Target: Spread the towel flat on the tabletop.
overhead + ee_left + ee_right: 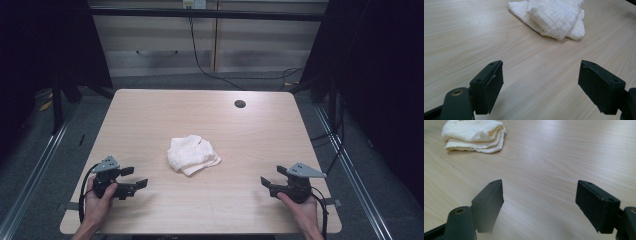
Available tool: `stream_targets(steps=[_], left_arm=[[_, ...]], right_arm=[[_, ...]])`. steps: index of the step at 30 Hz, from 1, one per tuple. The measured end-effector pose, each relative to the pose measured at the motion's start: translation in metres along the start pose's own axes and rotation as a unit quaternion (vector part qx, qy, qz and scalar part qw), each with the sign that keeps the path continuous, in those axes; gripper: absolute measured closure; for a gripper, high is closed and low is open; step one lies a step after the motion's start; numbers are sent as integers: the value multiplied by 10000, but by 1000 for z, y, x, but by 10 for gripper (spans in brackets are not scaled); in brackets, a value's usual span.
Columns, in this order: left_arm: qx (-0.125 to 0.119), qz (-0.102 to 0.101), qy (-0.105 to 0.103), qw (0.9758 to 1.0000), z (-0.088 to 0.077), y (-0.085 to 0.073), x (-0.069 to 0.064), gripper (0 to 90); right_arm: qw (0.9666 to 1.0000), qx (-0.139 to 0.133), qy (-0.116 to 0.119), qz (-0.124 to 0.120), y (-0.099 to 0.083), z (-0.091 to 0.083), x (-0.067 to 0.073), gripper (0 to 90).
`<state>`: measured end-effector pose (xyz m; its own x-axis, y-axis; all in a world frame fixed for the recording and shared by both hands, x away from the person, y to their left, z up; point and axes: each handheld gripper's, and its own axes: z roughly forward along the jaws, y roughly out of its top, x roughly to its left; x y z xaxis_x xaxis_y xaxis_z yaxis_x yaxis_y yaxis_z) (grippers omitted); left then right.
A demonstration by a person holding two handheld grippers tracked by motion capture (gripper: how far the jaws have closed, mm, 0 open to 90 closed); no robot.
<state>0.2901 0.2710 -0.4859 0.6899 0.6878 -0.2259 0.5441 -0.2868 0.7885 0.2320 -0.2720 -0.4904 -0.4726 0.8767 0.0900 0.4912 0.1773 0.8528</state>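
Note:
A crumpled, loosely folded white cloth lies near the middle of the light wooden table. My left gripper rests low at the front left, held by a hand, its jaws wide apart with nothing between them. My right gripper sits at the front right, also open and empty. In the left gripper view the cloth lies ahead and to the right of the open gripper. In the right gripper view the cloth lies ahead at the far left of the open gripper.
A round cable hole sits in the table's far right part. Beyond the far edge stand pale cabinets with a black cable hanging down. Metal rails run along the floor on both sides.

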Motion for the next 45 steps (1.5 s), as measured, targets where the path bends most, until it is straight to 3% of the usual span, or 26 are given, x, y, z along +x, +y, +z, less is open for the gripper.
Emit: stream_targets(steps=[4, 5, 6, 7, 15, 21, 25, 30, 33, 37, 44, 45], left_arm=[[31, -8, 2, 10000, 1, 0, 0, 200], [37, -12, 9, 10000, 2, 0, 0, 200], [37, -12, 9, 10000, 2, 0, 0, 200], [65, 0, -3, 10000, 3, 0, 1, 200], [89, -17, -39, 10000, 1, 1, -1, 201], [185, 60, -156, 9997, 1, 3, -10, 206], [224, 201, -122, 9995, 3, 12, -17, 221], [230, 322, -344, 9986, 12, 29, -24, 256], [228, 429, -313, 9983, 16, 34, -24, 260], [56, 405, -359, 9985, 18, 46, -21, 272], [-63, 427, -400, 9983, 31, 65, -21, 377], [-99, 492, -376, 9980, 38, 69, -23, 466]], right_arm=[[10000, -31, 86, -20, -1, 0, 1, 230], [9999, -25, 104, 2, -1, -1, 2, 262], [9998, -95, 190, -14, -2, -2, 2, 349], [9995, -147, 268, -15, -2, -3, 2, 359], [9982, -37, 549, 244, 0, -7, 4, 342], [9981, 48, 605, 109, 3, -10, 12, 359], [9976, 82, 686, 91, 7, -10, 16, 369], [9976, 132, 665, 138, 9, -5, 16, 343], [9973, 147, 700, 158, 10, -3, 15, 343], [9967, 201, 775, 121, 10, -2, 17, 344], [9965, 298, 774, 118, 9, -1, 16, 348], [9966, 340, 751, 79, 9, -1, 16, 349]])
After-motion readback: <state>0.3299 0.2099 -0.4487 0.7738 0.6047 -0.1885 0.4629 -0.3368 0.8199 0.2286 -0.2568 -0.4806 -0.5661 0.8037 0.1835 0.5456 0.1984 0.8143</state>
